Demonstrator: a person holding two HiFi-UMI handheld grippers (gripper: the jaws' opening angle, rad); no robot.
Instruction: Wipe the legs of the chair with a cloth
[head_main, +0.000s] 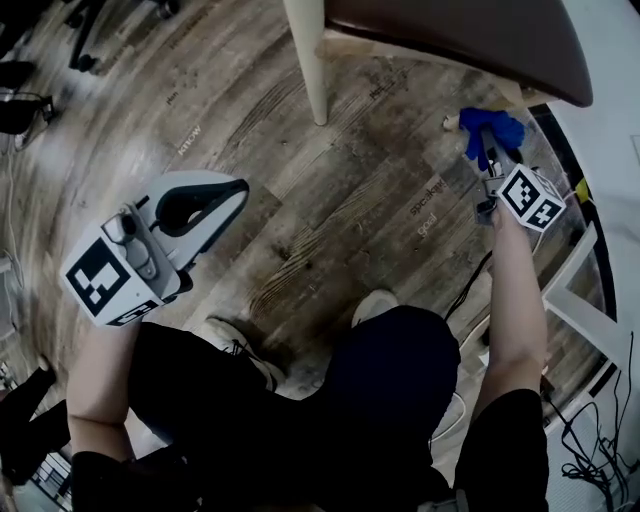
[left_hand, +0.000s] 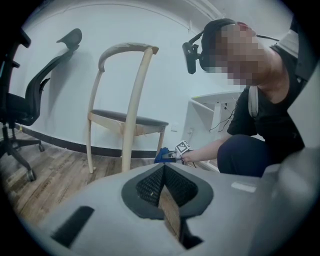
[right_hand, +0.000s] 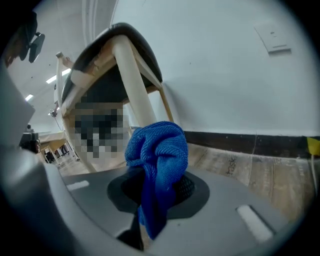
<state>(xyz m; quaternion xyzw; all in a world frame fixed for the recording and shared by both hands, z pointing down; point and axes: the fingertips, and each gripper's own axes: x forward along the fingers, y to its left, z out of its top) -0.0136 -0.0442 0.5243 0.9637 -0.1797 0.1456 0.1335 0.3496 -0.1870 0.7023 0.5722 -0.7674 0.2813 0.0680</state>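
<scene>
Jaws of the right gripper (right_hand: 159, 195) are clamped tight on one bunched blue cloth (right_hand: 157, 150), held low, just in front of a leg of the single wooden chair (right_hand: 132, 75); whether they actually touch is hard to judge. Jaws of the left gripper (left_hand: 163, 169) are pressed together on nothing, well off to the side above the floor (head_main: 330, 200), and its view picks out three chair legs.

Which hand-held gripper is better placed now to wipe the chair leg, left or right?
Right. The right hand-held gripper clamps the blue cloth close to a chair leg; the left hand-held gripper is empty and farther away.
</scene>
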